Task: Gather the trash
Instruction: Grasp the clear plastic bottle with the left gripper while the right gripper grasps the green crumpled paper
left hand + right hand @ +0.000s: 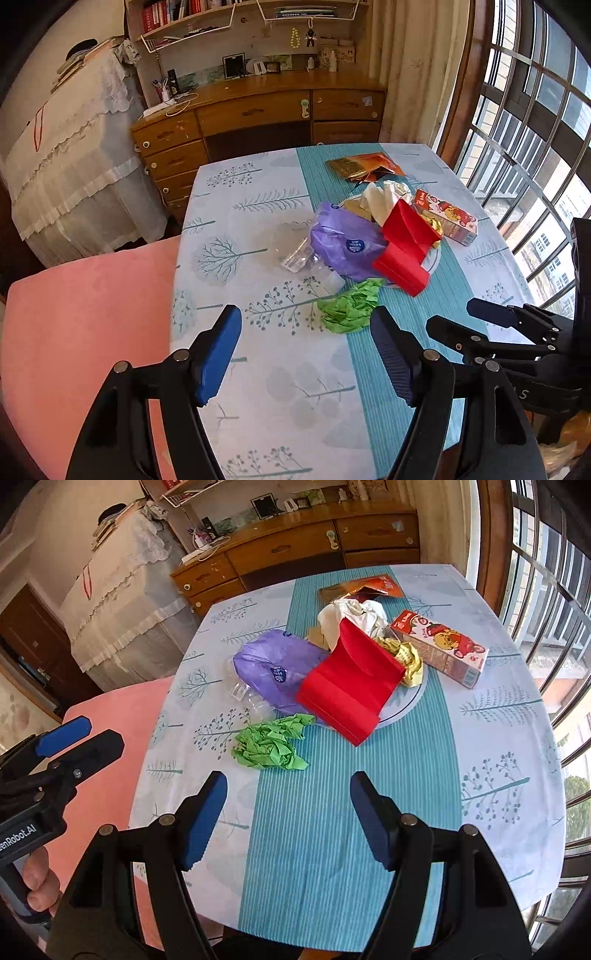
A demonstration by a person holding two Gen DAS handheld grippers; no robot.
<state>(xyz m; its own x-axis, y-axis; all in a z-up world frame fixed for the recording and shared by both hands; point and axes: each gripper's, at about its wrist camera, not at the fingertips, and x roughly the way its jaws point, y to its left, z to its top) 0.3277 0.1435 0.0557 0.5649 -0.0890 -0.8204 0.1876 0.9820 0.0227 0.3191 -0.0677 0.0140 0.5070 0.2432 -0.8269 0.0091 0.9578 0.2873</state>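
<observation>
The landmark here is the white plate in the middle of the table. The table has a cloth with tree drawings and a teal stripe.

Left of the plate lies a see-through plastic bottle with a small white label too tiny to read. Next to it, leaning on the plate's left side, is a purple plastic bag with a round blue mark; the letters on it are too blurry to read. In front of the plate lies a crumpled green paper. A folded red paper covers much of the plate. Behind it on the plate sits crumpled white paper, and yellow crinkled paper sits at the plate's right side. Behind the plate lies a shiny orange and gold wrapper. Right of the plate lies a red snack box with a cartoon picture; its words cannot be read.

The right wrist view shows writing on the left gripper: "enRobot.AI", cut off at the edge. It also shows fingers on the handle. The left wrist view shows red books on a high shelf, and the right gripper at its right side.

The left gripper is spread wide with nothing in it. The right gripper is also wide and empty. Both are over the table in front of the plate.
</observation>
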